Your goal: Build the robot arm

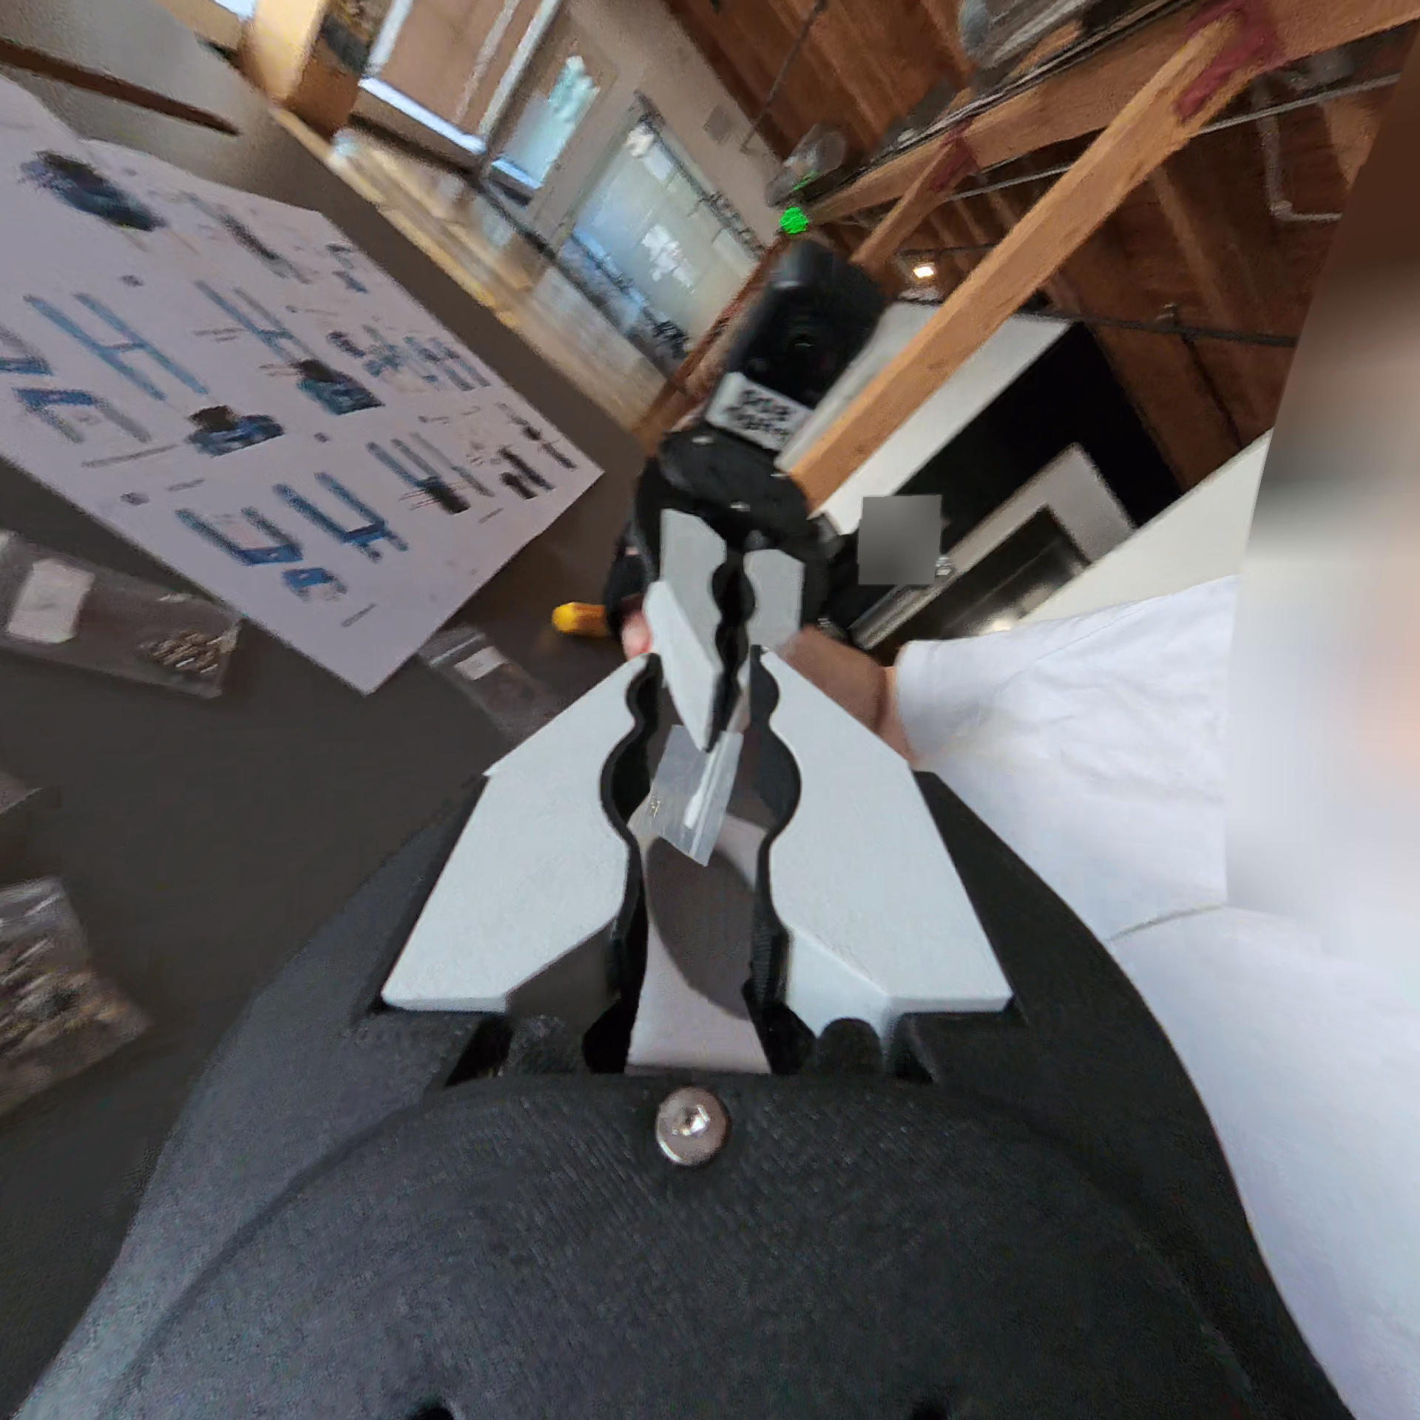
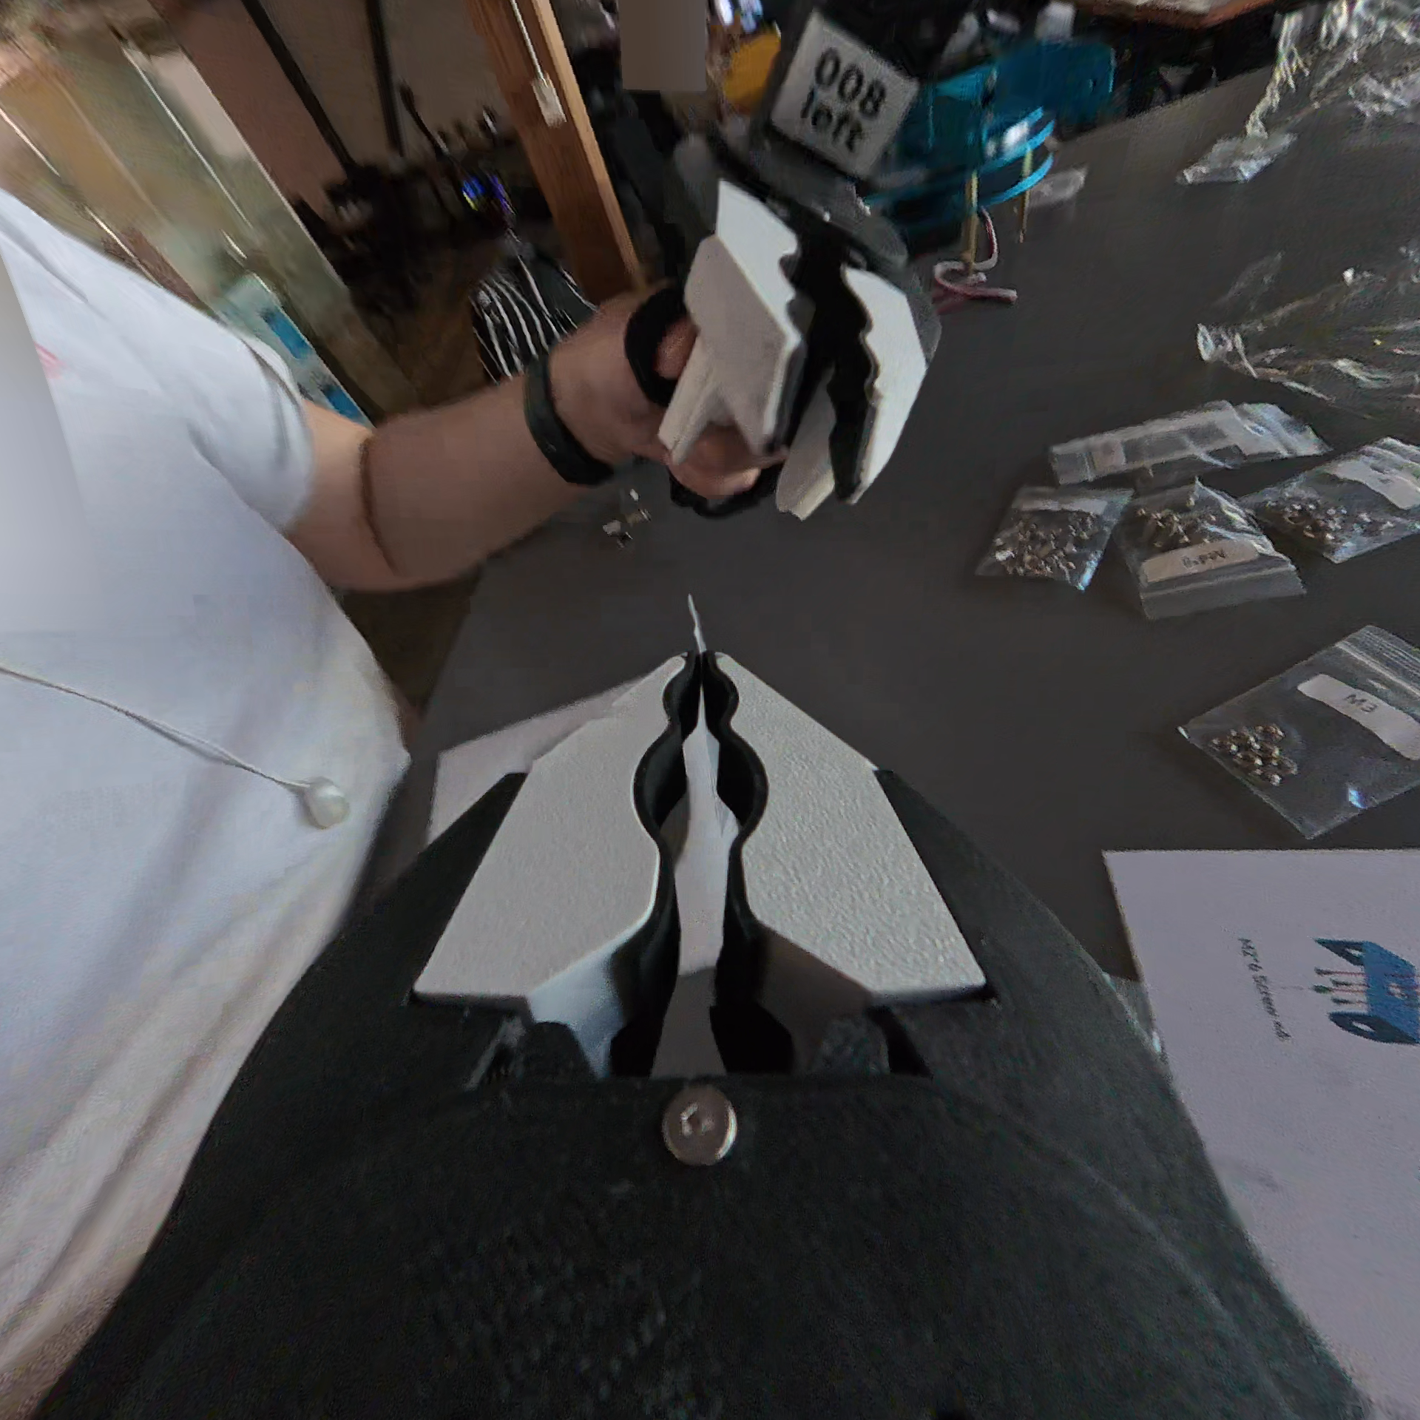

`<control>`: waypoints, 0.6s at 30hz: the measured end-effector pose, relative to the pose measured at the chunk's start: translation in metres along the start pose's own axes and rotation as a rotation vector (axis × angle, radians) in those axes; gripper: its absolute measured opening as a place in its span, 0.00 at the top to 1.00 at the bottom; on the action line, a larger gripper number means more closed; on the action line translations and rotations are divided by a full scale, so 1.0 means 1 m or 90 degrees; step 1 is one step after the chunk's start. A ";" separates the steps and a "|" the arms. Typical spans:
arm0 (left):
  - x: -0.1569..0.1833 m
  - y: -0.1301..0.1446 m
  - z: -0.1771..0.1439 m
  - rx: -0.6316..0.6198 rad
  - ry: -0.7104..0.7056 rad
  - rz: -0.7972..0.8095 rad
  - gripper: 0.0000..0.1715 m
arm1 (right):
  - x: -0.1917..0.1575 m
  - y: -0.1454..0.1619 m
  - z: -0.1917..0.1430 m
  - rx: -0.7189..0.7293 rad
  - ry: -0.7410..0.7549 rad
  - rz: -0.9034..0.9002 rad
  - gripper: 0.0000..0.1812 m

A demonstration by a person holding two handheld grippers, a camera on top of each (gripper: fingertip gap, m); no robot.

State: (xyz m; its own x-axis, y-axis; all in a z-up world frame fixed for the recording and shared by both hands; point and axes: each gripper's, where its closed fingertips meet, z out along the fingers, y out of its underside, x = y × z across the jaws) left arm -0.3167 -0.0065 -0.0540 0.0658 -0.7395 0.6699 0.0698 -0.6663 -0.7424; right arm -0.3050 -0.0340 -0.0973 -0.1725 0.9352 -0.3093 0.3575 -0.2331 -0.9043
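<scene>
Right gripper (image 2: 701, 659) fingers pinching one clear bag (image 1: 684, 799), left gripper (image 1: 703, 676) fingers parted, empty.

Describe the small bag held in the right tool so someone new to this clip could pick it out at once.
Start at the dark table, where several clear zip bags of small metal parts lie flat. In front of the person's white shirt, the right tool is pinched shut on a small clear bag. It alone is off the table and looks nearly empty.
</scene>
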 end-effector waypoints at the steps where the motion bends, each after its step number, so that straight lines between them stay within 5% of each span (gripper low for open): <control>1: 0.014 -0.006 0.001 0.008 0.045 0.007 0.86 | -0.007 -0.013 -0.006 0.042 -0.043 0.028 1.00; 4: 0.033 -0.026 0.006 -0.002 0.075 0.034 0.85 | -0.019 -0.061 -0.033 0.142 -0.148 0.089 1.00; 10: 0.087 -0.102 0.020 0.002 0.126 0.090 0.91 | -0.023 -0.148 -0.075 0.126 -0.190 0.041 1.00; 13: 0.107 -0.126 0.029 0.002 0.135 0.107 0.84 | -0.035 -0.171 -0.086 0.086 -0.196 -0.003 1.00; 18: 0.120 -0.130 0.036 0.030 0.158 0.076 0.87 | -0.044 -0.183 -0.095 0.096 -0.193 -0.013 1.00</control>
State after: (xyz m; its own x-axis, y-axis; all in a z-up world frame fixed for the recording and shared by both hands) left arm -0.2820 -0.0055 0.1231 -0.1695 -0.8167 0.5516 0.1223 -0.5728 -0.8105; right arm -0.2752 -0.0071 0.1099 -0.4512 0.8235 -0.3439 0.2159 -0.2732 -0.9374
